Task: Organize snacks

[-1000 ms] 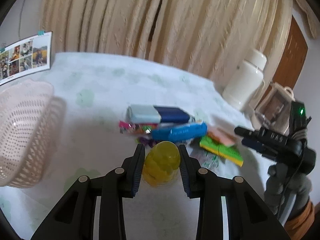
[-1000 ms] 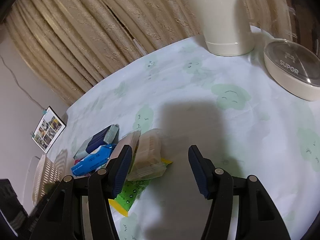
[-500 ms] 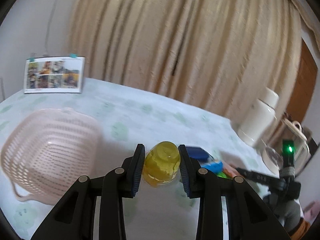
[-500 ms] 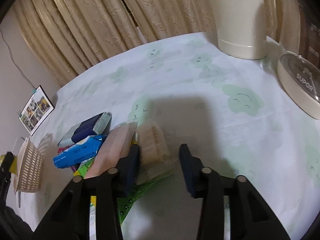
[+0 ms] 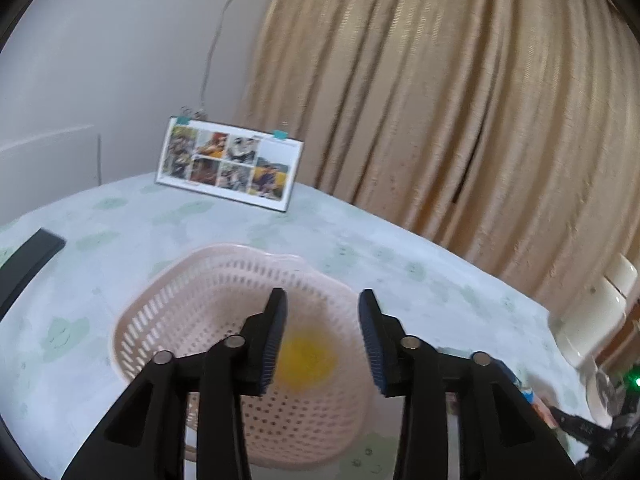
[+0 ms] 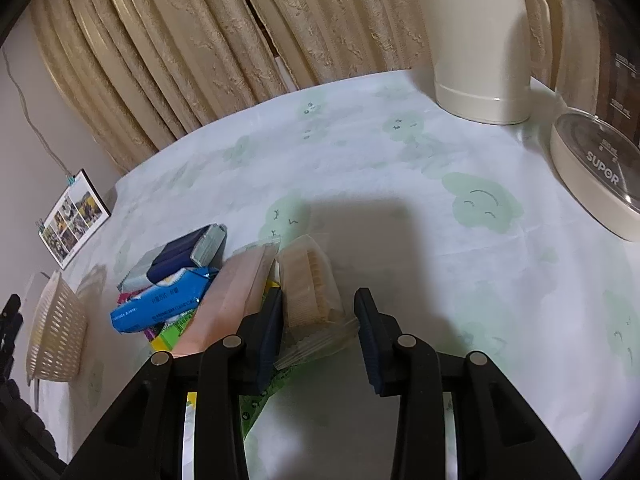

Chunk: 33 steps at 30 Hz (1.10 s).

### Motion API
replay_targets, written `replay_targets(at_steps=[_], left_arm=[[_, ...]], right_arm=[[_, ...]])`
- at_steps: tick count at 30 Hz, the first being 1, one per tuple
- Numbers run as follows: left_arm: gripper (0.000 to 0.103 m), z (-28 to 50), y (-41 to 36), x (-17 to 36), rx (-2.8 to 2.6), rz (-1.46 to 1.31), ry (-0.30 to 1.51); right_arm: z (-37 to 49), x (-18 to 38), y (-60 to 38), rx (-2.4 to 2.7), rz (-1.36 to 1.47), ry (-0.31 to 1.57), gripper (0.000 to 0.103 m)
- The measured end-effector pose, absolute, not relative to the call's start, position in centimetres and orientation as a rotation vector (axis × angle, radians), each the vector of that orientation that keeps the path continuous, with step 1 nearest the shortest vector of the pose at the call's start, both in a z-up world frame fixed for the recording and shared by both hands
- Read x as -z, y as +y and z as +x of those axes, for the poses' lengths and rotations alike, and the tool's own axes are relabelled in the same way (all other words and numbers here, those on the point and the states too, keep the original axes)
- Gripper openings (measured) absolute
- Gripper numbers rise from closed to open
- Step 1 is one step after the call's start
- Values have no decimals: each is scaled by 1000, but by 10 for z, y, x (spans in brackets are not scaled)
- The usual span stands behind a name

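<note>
My left gripper [image 5: 322,308] hangs open over a pink slotted basket [image 5: 160,300]. A yellow jelly cup [image 5: 306,362], blurred, lies inside the basket below the fingers. In the right wrist view my right gripper [image 6: 320,300] has closed in on a clear-wrapped biscuit packet [image 6: 308,276] that lies on the tablecloth. Its left pad presses the packet and the wrapper's edge reaches the right pad. Left of it lie a pink packet [image 6: 236,292], a blue packet [image 6: 160,306], a dark blue and grey packet [image 6: 184,252] and a green packet [image 6: 176,334].
The basket [image 6: 56,340] stands left of the snack pile. A photo calendar [image 5: 230,164] leans at the table's far edge. A cream jug [image 6: 480,40] and a lidded SUPOR pot [image 6: 592,176] stand at the right. A flat black object [image 5: 28,264] lies left of the basket.
My left gripper carried the jelly cup from the snack pile to above the basket and let it go. My right gripper narrowed around the biscuit packet.
</note>
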<state>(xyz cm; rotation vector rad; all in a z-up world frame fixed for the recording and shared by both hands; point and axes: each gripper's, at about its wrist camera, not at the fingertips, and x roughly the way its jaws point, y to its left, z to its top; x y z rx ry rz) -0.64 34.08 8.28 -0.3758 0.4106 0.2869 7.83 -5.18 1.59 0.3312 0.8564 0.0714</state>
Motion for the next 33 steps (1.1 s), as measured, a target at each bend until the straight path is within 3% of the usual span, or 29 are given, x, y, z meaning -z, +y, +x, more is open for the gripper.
replay_targets(at_steps=[6, 19, 33], left_arm=[[69, -11, 340, -85, -291, -367, 384], [69, -30, 370, -89, -408, -400, 305], [69, -49, 406, -80, -490, -434, 272]], right_arm=[[73, -22, -59, -78, 382, 825, 34], [53, -51, -40, -139, 381, 735, 34], [46, -90, 85, -437, 296, 730, 34]])
